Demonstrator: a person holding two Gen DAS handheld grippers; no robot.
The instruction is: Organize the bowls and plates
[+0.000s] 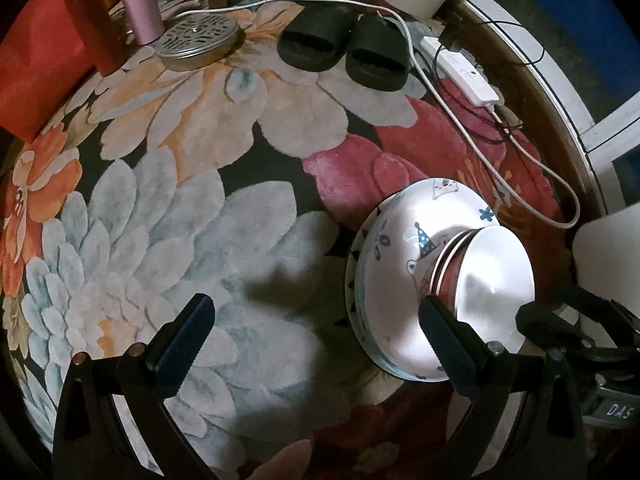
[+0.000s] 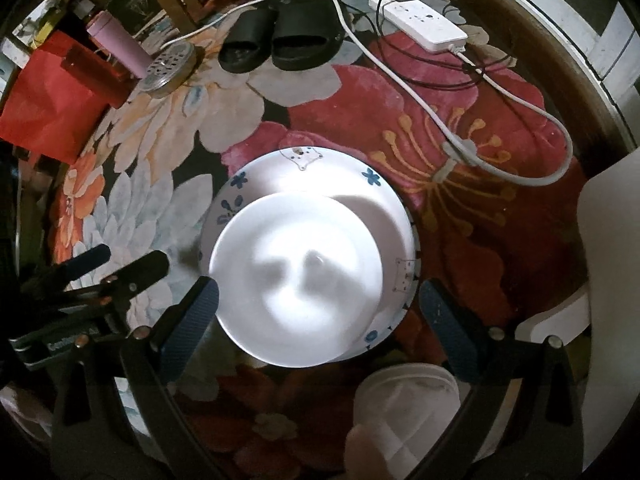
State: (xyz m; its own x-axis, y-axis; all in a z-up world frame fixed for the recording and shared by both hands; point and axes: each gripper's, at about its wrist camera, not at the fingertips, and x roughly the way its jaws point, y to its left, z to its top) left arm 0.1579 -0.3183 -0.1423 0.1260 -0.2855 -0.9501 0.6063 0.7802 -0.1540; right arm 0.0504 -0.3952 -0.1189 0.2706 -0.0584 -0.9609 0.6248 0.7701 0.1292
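A white bowl (image 2: 296, 280) sits atop the stack of plates (image 2: 372, 184) on the floral rug (image 1: 200, 208) (red-sided bowls nest beneath it). The right gripper (image 2: 316, 320) hangs spread wide over the bowl, holding nothing. The left gripper (image 1: 316, 336) gapes empty, just left of the stack.

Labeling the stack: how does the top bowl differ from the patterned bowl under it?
1. The top bowl is plain white inside; the patterned bowl carries blue flowers and cartoon drawings.
2. The top bowl is narrower; the patterned bowl's rim shows beyond it.
3. In the left wrist view, the top bowl has red sides; the patterned bowl looks white.
Shared: both round, upright, nested on the rug.
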